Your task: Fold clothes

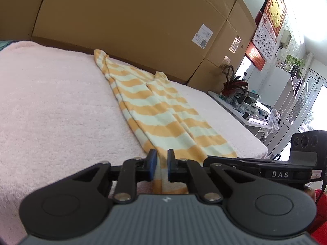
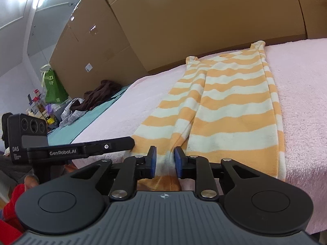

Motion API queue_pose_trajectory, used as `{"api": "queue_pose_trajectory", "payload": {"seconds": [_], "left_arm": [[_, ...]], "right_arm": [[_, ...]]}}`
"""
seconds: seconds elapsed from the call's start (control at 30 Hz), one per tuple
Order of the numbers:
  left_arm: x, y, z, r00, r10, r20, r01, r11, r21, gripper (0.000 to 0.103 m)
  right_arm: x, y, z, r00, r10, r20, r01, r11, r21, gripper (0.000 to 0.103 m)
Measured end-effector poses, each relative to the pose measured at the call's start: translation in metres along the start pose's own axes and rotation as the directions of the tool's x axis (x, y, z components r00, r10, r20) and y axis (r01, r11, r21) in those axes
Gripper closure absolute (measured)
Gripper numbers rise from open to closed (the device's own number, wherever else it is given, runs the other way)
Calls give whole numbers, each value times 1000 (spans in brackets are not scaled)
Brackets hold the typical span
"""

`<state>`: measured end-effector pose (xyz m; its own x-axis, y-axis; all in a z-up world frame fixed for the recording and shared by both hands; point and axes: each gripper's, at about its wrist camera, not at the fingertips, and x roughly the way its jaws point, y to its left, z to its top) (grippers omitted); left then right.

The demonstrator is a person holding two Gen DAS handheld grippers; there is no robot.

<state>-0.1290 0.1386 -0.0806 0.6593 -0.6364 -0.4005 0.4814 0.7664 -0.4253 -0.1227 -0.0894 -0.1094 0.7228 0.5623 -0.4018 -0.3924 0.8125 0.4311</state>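
An orange-and-white striped garment (image 1: 163,112) (image 2: 231,106) lies lengthwise on the pink fleece cover (image 1: 53,106) (image 2: 302,94), and looks like trousers with the two leg ends far away by the boxes. Its near end hangs over the front edge. My left gripper (image 1: 161,163) pinches that near end toward its left side, with a narrow gap and fabric between the blue pads. Its tip (image 2: 130,141) shows at the garment's left corner in the right wrist view. My right gripper (image 2: 165,159) holds the near end further right, where creases run into its gap. Its body (image 1: 245,166) shows in the left wrist view.
Tall cardboard boxes (image 1: 132,16) (image 2: 194,14) wall off the far side. To the left lie dark brown clothes (image 2: 102,94) and a striped item (image 2: 71,112) on teal cloth (image 2: 85,122), near a green bag (image 2: 53,87). A white table with a plant (image 1: 235,85) stands right. A red sleeve (image 2: 12,202) shows.
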Motion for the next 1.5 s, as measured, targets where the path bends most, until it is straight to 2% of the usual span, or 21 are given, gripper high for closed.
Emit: {"api": "queue_pose_trajectory", "payload": {"seconds": [0.03, 0.1, 0.2, 0.27, 0.37, 0.53, 0.57, 0.6, 0.63, 0.67, 0.7, 0.77, 1.0, 1.2, 1.33, 1.43, 1.5], "left_arm": [[3, 0, 0, 1000, 9, -7, -9, 1000, 0, 103], [4, 1, 0, 1000, 17, -5, -18, 1000, -12, 103], [-8, -1, 2, 999, 1, 39, -1, 1000, -4, 103], [-17, -3, 4, 998, -6, 64, 6, 1000, 9, 103], [-14, 1, 1, 999, 2, 43, -2, 1000, -12, 103], [-9, 8, -6, 1000, 16, 5, -16, 999, -49, 103], [-9, 8, -6, 1000, 7, 6, -6, 998, -59, 103], [-10, 8, -5, 1000, -5, 6, 5, 998, -65, 103], [-10, 7, -4, 1000, -13, 7, 13, 998, -65, 97], [-10, 6, -4, 1000, -19, 10, 19, 998, -61, 97], [-10, 5, -4, 1000, -16, 12, 17, 998, -55, 97], [-7, 3, -4, 1000, 0, 10, 1, 999, -45, 103], [-14, -3, -3, 999, 2, 53, -1, 1000, -19, 103], [-25, 8, -3, 998, 18, 57, -15, 998, -62, 103], [-17, 8, -8, 1000, 13, 15, -12, 998, -59, 103], [-14, 5, -9, 1000, 6, 14, -5, 998, -55, 103], [-13, 5, -9, 1000, -2, 10, 3, 998, -62, 103]], "right_arm": [[0, 1, -1, 1000, -3, 2, 3, 1000, -11, 81], [0, 0, -2, 1000, -14, 9, 15, 1000, -20, 92], [-2, -3, -2, 1000, -1, 23, 1, 1000, -1, 96], [-5, -4, -1, 999, 19, 37, -19, 1000, 1, 96], [-8, -3, 0, 997, 56, 51, -56, 998, 0, 96], [1, -8, -6, 999, 34, 14, -34, 999, 21, 95], [0, -8, -6, 999, 40, 12, -41, 999, 22, 92], [-1, -8, -6, 999, 48, 10, -48, 999, 22, 85], [-2, -8, -5, 998, 61, 7, -61, 998, 22, 81], [-2, -6, -6, 998, 62, 6, -62, 998, 12, 77], [-2, -5, -6, 998, 62, 6, -62, 998, 3, 77], [-3, -2, -7, 998, 59, 9, -59, 998, -12, 77], [-4, -5, -7, 999, 48, 27, -48, 999, 7, 86], [-8, -5, -6, 992, 111, 52, -113, 993, 25, 87], [-1, -4, -9, 997, 70, 17, -71, 998, 4, 87], [-1, -4, -11, 998, 59, 1, -59, 998, -13, 88], [-4, -2, -12, 999, 52, 6, -52, 998, -31, 97]]}}
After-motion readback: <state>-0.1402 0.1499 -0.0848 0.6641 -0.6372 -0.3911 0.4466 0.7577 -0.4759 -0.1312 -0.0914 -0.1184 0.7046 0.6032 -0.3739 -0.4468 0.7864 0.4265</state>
